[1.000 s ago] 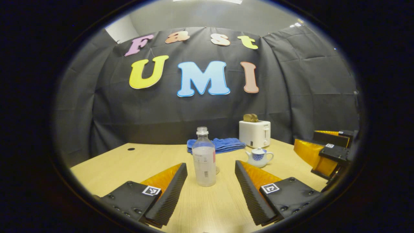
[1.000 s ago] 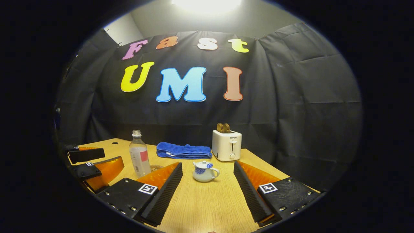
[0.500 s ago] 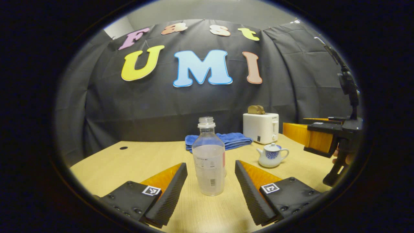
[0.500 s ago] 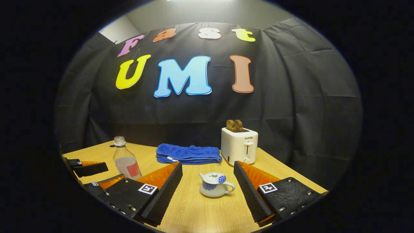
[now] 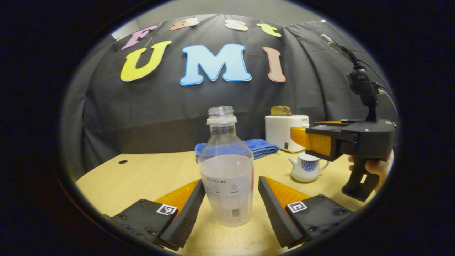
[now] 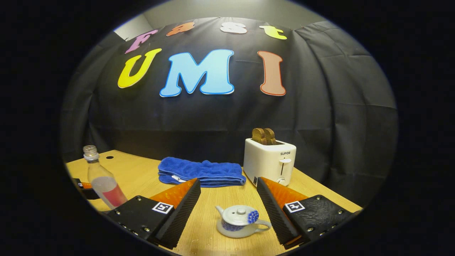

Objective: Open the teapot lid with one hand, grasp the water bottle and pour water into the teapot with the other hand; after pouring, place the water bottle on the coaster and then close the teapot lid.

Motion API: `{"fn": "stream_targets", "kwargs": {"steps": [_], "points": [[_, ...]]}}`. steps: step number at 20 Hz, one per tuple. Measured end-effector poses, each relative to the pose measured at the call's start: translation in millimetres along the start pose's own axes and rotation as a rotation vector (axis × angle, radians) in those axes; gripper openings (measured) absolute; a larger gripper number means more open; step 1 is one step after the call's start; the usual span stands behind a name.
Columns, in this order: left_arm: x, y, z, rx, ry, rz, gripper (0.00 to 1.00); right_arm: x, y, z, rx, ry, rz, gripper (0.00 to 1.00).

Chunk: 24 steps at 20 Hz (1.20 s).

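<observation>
I'm looking across the wooden bench (image 5: 149, 174), with the white toaster (image 6: 269, 160) at the back holding two slices of bread (image 6: 263, 136), and a folded blue towel (image 6: 201, 172) lying just left of it. My left tool (image 5: 231, 208) is spread wide open, and the water bottle (image 5: 227, 170) stands upright on the bench right between its fingers, cap off, roughly half full. I can't tell if either finger actually touches it, so I wouldn't call it gripped. My right tool (image 6: 228, 209) is open too, hovering low over the bench with the little white and blue teapot (image 6: 240, 220) sitting between its fingers, lid on, handle toward the right finger and spout toward the left. From the left gripper view I can see that right tool (image 5: 312, 140) out to the side with a hand (image 5: 376, 166) on its grip, reaching over the teapot (image 5: 306, 169).
</observation>
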<state>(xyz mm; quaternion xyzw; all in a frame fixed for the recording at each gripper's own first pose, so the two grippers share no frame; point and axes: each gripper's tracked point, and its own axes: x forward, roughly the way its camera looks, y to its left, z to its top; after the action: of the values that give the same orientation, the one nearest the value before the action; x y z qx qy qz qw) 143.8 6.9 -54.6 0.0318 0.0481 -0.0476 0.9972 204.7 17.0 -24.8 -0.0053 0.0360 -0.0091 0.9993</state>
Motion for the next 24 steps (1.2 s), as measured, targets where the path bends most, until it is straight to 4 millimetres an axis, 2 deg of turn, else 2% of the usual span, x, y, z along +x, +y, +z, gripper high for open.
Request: {"fn": "stream_targets", "kwargs": {"steps": [4,5,9,10,13,15,18,19,20,21,23,24], "points": [[10.1,2.9,6.0,0.046,-0.017,-0.017,0.96,24.7,-10.7,-10.4,-0.007,0.003,-0.031,0.98],[11.5,3.1,5.1,0.040,-0.019,-0.028,0.92,28.3,-14.3,-15.3,-0.006,0.014,-0.040,0.98],[11.2,14.7,5.4,-0.010,-0.011,-0.036,0.87,34.1,-13.9,-29.1,0.019,0.053,-0.040,0.98],[8.5,19.4,7.9,-0.024,-0.018,-0.032,0.87,35.3,-11.6,-32.0,0.009,0.056,-0.036,0.91],[-6.9,35.2,19.2,-0.083,-0.068,-0.010,0.87,37.1,-7.5,-38.9,-0.017,0.070,-0.036,0.88],[-11.8,40.0,27.4,-0.107,-0.096,-0.005,0.86,41.9,-7.0,-44.7,0.010,0.091,-0.039,0.77],[-13.5,44.9,34.1,-0.105,-0.113,-0.001,0.86,47.1,-8.6,-55.3,0.038,0.133,-0.043,0.75],[-12.7,44.4,30.9,-0.109,-0.108,-0.003,0.86,51.0,-16.4,-58.1,0.034,0.141,-0.076,0.75],[-11.6,41.8,28.6,-0.119,-0.098,-0.015,0.86,49.5,-16.5,-55.9,0.025,0.136,-0.074,0.58],[-11.7,40.8,28.0,-0.133,-0.094,-0.023,0.86,49.1,-17.4,-55.4,0.020,0.142,-0.081,0.55],[-11.7,38.7,26.9,-0.147,-0.092,-0.033,0.86,50.0,-18.2,-54.7,0.022,0.135,-0.098,0.55],[-11.4,39.6,26.8,-0.146,-0.089,-0.029,0.86,49.4,-17.3,-54.1,0.013,0.132,-0.104,0.33]]}}
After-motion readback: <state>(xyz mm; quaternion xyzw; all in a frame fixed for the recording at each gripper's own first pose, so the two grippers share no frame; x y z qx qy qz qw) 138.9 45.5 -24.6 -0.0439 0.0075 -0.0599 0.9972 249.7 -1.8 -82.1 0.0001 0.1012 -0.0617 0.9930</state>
